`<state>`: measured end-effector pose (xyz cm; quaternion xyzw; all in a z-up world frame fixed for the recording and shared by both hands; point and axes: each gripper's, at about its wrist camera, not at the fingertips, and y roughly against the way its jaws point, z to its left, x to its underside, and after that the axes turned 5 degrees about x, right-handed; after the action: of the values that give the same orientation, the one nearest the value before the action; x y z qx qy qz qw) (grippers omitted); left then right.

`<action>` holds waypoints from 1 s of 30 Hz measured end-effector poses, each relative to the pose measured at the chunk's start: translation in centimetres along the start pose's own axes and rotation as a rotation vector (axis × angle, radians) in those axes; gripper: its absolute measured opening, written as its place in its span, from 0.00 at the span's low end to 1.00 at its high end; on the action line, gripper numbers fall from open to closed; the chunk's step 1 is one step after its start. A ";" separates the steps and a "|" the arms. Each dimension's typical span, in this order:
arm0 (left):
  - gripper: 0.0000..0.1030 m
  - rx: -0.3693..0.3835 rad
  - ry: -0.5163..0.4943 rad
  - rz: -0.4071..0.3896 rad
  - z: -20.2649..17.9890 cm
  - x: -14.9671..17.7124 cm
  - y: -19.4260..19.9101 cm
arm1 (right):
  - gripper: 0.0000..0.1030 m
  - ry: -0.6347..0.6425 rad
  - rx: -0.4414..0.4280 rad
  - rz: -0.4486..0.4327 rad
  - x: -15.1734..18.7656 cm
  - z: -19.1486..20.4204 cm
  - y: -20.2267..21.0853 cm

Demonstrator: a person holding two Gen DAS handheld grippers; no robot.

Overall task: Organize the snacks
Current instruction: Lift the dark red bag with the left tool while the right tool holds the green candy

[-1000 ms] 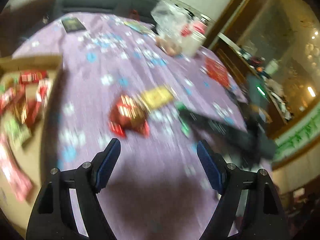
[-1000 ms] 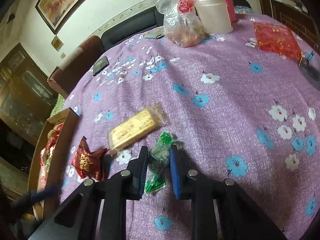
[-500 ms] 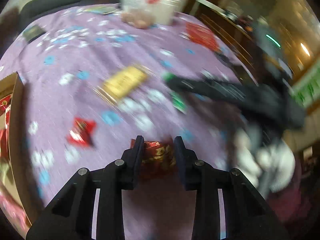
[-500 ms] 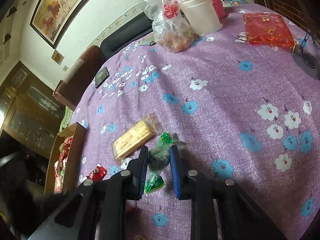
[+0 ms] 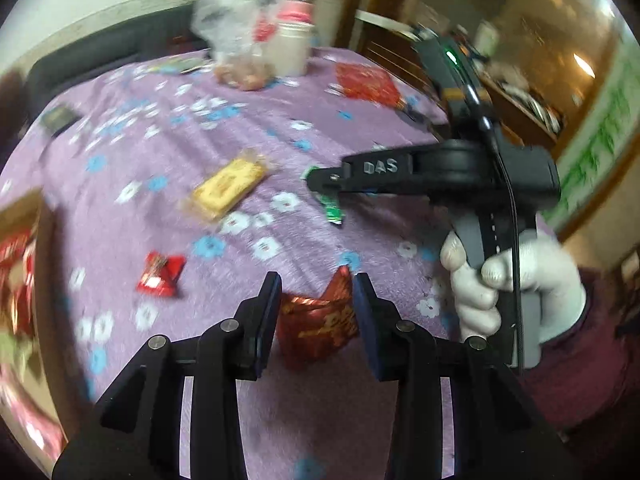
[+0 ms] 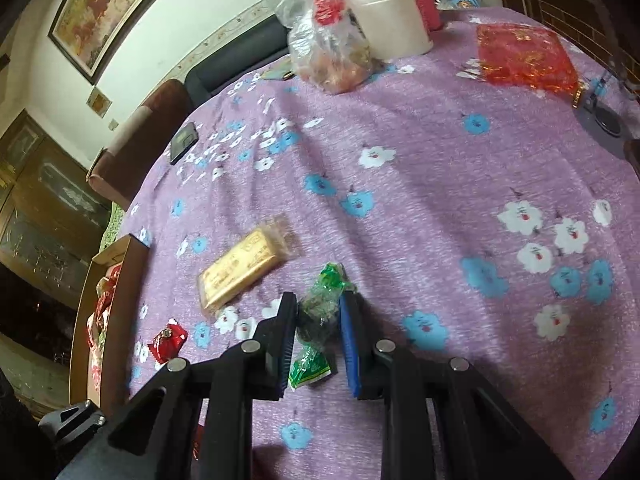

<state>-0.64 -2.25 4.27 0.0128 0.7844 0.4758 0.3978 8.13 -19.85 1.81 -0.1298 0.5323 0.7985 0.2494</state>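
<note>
Since a second ago the left hand-held gripper [image 5: 316, 312] has swung over the tabletop [image 5: 248, 128] and narrowed from wide open onto a red snack packet [image 5: 316, 320] at bottom centre; its jaws are easing slightly apart with the packet between them. Above it, the right hand-held gripper [image 6: 318, 340] stays clamped on a green snack packet [image 6: 320, 308]. Both pickups look secured, leaving the small red candy [image 5: 160, 274] and the yellow bar [image 5: 228, 188] lying loose, with the cardboard box [image 5: 20, 216] at far left as their likely destination.
</note>
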 end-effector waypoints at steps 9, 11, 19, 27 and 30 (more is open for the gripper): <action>0.34 0.103 -0.006 0.073 0.5 -0.4 -2.4 | 0.24 -0.005 -0.004 0.008 -0.2 -0.3 -0.2; 0.37 0.122 -0.024 0.074 -0.3 0.2 -1.8 | 0.24 -0.003 0.000 0.007 -0.1 -0.2 -0.2; 0.53 -0.020 -0.186 0.098 -4.1 2.4 -1.9 | 0.24 0.004 0.008 0.002 0.0 0.0 -0.2; 0.54 -0.136 -0.172 0.126 -3.5 3.7 -2.6 | 0.25 0.001 0.005 0.000 0.0 0.1 -0.2; 0.28 -0.121 -0.112 0.109 -2.3 4.0 -1.9 | 0.24 0.003 0.001 -0.008 0.0 0.0 -0.3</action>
<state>-4.11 -3.37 0.88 0.0581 0.7290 0.5418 0.4143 8.32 -19.74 1.62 -0.1333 0.5325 0.7970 0.2519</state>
